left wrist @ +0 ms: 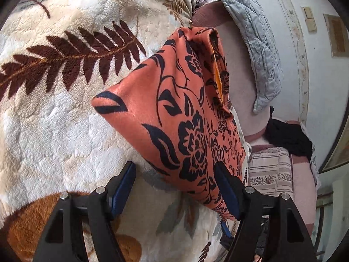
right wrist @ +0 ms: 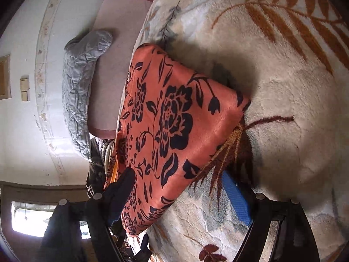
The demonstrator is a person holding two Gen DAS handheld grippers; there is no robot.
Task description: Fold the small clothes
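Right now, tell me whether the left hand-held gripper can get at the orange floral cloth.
Probably yes. The left hand-held gripper stands open just short of the orange floral cloth, its right finger over the near edge. Nothing lies between.

I am in a home bedroom: a cream plush leaf-patterned blanket (left wrist: 54, 113) covers the bed, a grey quilted pillow (right wrist: 80, 87) by the wall.

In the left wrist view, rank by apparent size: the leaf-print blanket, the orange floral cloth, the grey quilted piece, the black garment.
1. leaf-print blanket
2. orange floral cloth
3. grey quilted piece
4. black garment

The last two lie farther from the camera, so their true sizes are unsure.
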